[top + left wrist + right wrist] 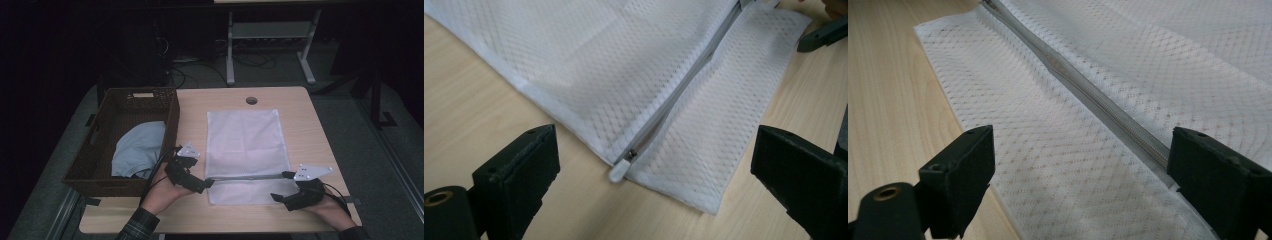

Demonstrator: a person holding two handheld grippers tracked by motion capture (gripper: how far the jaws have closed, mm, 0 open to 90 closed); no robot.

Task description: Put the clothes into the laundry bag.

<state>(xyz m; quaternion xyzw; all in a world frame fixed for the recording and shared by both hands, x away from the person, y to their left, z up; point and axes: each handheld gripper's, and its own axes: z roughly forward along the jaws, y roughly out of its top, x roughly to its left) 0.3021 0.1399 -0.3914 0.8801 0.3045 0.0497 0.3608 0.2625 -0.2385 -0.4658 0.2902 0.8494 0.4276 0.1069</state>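
On mesh bag point(245, 145): no legible writing.

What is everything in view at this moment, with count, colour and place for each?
mesh laundry bag: one, white, flat in the middle of the table
zipper: one, grey, runs across the bag near its near edge
zipper pull: one, white, at the bag's left end, between the left gripper's open jaws
basket: one, dark brown wicker, on the table's left side
cloth: one, pale blue-grey, lying inside the basket
table: one, light wood, with a round hole near the far edge
desk frame: one, white, on the floor beyond the table
left gripper: one, black, open, at the bag's left end
right gripper: one, black, open, at the bag's right end
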